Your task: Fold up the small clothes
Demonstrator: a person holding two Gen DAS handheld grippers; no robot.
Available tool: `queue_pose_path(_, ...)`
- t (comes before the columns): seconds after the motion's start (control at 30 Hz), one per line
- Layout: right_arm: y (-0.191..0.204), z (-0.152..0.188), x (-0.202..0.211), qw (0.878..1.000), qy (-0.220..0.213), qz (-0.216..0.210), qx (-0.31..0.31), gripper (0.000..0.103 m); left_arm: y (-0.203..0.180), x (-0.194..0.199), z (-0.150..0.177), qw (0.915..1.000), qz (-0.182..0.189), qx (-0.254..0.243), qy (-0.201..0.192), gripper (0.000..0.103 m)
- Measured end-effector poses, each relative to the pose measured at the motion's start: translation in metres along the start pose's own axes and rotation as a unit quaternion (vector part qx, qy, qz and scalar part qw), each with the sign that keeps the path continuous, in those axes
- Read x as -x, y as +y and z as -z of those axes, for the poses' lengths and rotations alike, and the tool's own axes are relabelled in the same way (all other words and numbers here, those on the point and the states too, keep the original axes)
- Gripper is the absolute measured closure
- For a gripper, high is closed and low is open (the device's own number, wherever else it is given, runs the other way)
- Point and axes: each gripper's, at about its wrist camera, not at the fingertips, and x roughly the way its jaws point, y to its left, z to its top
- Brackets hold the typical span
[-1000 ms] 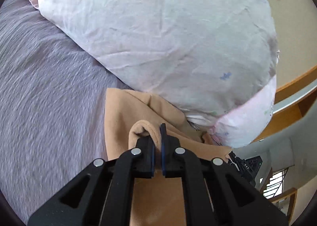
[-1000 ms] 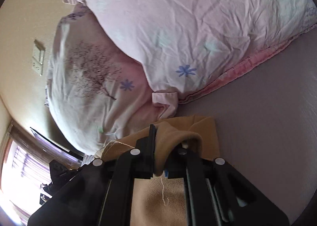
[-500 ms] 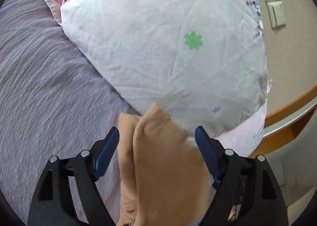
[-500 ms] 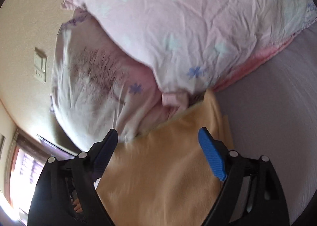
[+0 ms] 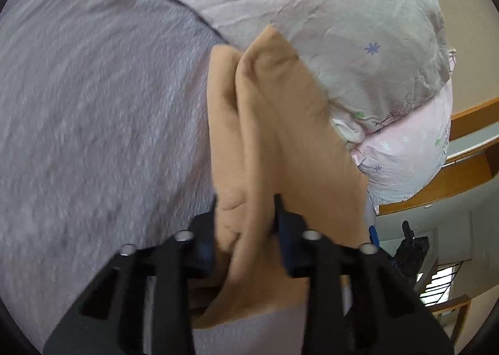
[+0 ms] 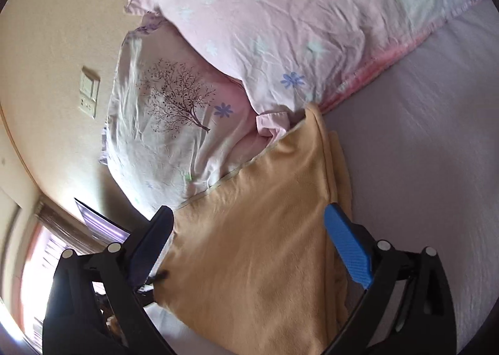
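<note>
A tan fleece garment [image 5: 274, 124] lies folded on the grey-purple bed sheet [image 5: 93, 112], its far corner resting against the pillows. My left gripper [image 5: 246, 224] has its jaws closed in on a bunched fold of the tan garment near its near end. In the right wrist view the same garment [image 6: 259, 246] lies flat in a folded stack. My right gripper [image 6: 249, 246] is open wide above it, with the blue pad [image 6: 349, 249] to the right and the dark finger [image 6: 152, 242] to the left, holding nothing.
A white pillow with small flowers [image 5: 327, 12] and a pink pillow [image 6: 296, 12] lie at the head of the bed. A tree-print pillow [image 6: 174, 118] sits beside them. A wall switch [image 6: 89, 91], a wooden headboard [image 5: 467, 136] and a window [image 6: 46, 261] lie beyond.
One second ago both grippers were shut on the garment; half a second ago both were open. Now the left gripper has closed on a fold again, and the right stays open.
</note>
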Motion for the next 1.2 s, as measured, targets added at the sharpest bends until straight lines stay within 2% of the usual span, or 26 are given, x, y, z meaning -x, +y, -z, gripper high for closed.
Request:
queue_pose_path(0.07, -0.008, -0.001, 0.010, 1.000, 0.003, -0.010, -0.024, 0.004, -0.007, 0.002, 0.002, 0.9999, -0.006, -0.004, -0.012, 0.083)
queue_pose_path(0.17, 0.000, -0.007, 0.021, 0.999, -0.022, -0.023, -0.012, 0.004, -0.035, 0.011, 0.001, 0.9995, 0.005, -0.021, -0.023, 0.084)
queue_pose_path(0.23, 0.003, -0.010, 0.033, 0.999, -0.042, -0.031, -0.004, 0.004, -0.069, 0.016, 0.003, 0.9981, 0.018, -0.053, -0.027, 0.085)
queue_pose_path(0.33, 0.005, -0.012, 0.047, 0.997, -0.068, -0.034, -0.005, 0.004, -0.150, 0.005, 0.019, 0.9897, 0.052, -0.132, -0.021, 0.085)
queue_pose_path(0.43, -0.004, -0.016, 0.053, 0.996, -0.078, -0.033, -0.021, 0.004, -0.215, -0.033, 0.044, 0.9772, 0.079, -0.196, 0.013, 0.083)
queue_pose_path(0.47, -0.008, -0.018, 0.054, 0.996, -0.077, -0.028, -0.028, 0.004, -0.237, -0.057, 0.056, 0.9722, 0.084, -0.216, 0.031, 0.082)
queue_pose_path(0.53, -0.013, -0.020, 0.055, 0.996, -0.074, -0.019, -0.034, 0.004, -0.262, -0.100, 0.073, 0.9641, 0.090, -0.237, 0.079, 0.069)
queue_pose_path(0.57, -0.014, -0.020, 0.055, 0.997, -0.072, -0.013, -0.032, 0.004, -0.271, -0.124, 0.083, 0.9579, 0.097, -0.243, 0.118, 0.066)
queue_pose_path(0.6, -0.014, -0.020, 0.055, 0.997, -0.069, -0.008, -0.029, 0.004, -0.275, -0.138, 0.089, 0.9529, 0.117, -0.240, 0.143, 0.066)
queue_pose_path(0.63, -0.014, -0.020, 0.055, 0.997, -0.067, -0.002, -0.026, 0.004, -0.275, -0.143, 0.093, 0.9467, 0.161, -0.227, 0.163, 0.067)
queue_pose_path(0.67, -0.014, -0.019, 0.055, 0.998, -0.064, -0.001, -0.025, 0.004, -0.272, -0.139, 0.094, 0.9432, 0.188, -0.217, 0.168, 0.066)
queue_pose_path(0.7, -0.014, -0.020, 0.054, 0.998, -0.061, -0.003, -0.023, 0.004, -0.268, -0.131, 0.093, 0.9429, 0.198, -0.217, 0.158, 0.063)
queue_pose_path(0.73, -0.013, -0.020, 0.053, 0.998, -0.055, -0.005, -0.022, 0.004, -0.263, -0.118, 0.091, 0.9449, 0.194, -0.225, 0.137, 0.056)
queue_pose_path(0.77, -0.013, -0.021, 0.052, 0.999, -0.048, -0.005, -0.022, 0.004, -0.253, -0.100, 0.086, 0.9507, 0.172, -0.237, 0.101, 0.051)
queue_pose_path(0.8, -0.013, -0.021, 0.050, 0.999, -0.038, -0.005, -0.022, 0.004, -0.245, -0.088, 0.081, 0.9562, 0.145, -0.243, 0.073, 0.044)
queue_pose_path(0.87, -0.011, -0.020, 0.038, 1.000, 0.001, 0.002, -0.020, 0.004, -0.219, -0.068, 0.070, 0.9659, 0.074, -0.247, 0.025, 0.040)
queue_pose_path(0.9, -0.010, -0.018, 0.031, 1.000, 0.019, 0.004, -0.019, 0.004, -0.206, -0.064, 0.065, 0.9690, 0.042, -0.243, 0.017, 0.039)
queue_pose_path(0.97, -0.008, -0.013, 0.015, 0.998, 0.060, 0.018, -0.010, 0.004, -0.181, -0.064, 0.058, 0.9749, 0.004, -0.221, 0.022, 0.038)
queue_pose_path(1.07, -0.006, -0.006, 0.000, 0.995, 0.089, 0.043, 0.005, 0.004, -0.149, -0.079, 0.052, 0.9807, -0.025, -0.187, 0.051, 0.035)
queue_pose_path(1.13, -0.007, -0.003, -0.007, 0.993, 0.105, 0.057, 0.009, 0.004, -0.140, -0.091, 0.051, 0.9813, -0.031, -0.177, 0.068, 0.033)
queue_pose_path(1.2, -0.008, 0.000, -0.009, 0.992, 0.114, 0.059, 0.017, 0.004, -0.136, -0.104, 0.053, 0.9829, -0.017, -0.163, 0.085, 0.030)
